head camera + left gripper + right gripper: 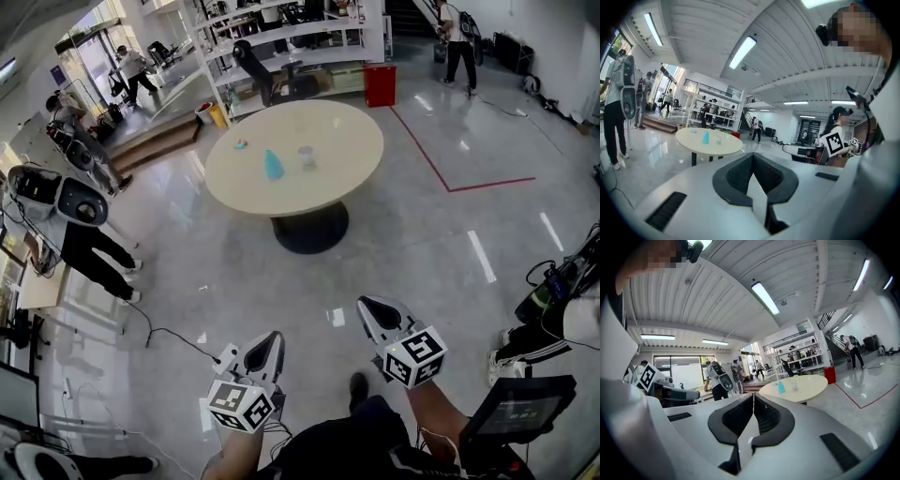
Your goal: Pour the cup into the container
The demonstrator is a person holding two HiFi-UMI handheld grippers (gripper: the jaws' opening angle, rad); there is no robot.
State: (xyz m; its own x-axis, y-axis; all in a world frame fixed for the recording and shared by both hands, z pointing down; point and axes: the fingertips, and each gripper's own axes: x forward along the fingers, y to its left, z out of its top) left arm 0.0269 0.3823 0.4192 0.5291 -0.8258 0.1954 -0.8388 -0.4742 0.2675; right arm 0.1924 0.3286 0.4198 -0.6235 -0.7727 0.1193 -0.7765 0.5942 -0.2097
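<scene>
A round cream table (328, 178) stands well ahead of me across the shiny floor. On it are a light blue vessel (272, 166), a clear cup (307, 157) just right of it, and a small pale item (240, 143) further left. My left gripper (274, 337) and right gripper (368, 306) are held side by side low in the head view, far short of the table, both shut and empty. The left gripper view shows its jaws (753, 157) closed, with the blue vessel (706, 137) and the cup (718, 139) distant. The right gripper (753, 397) faces the blue vessel (780, 387) and the cup (793, 386).
A red bin (380, 84), a black chair (255, 70) and white shelving (281, 33) lie beyond the table. Several people stand around the hall's left and far sides. A red tape line (441, 169) marks the floor at right, and a cable (173, 337) trails at left.
</scene>
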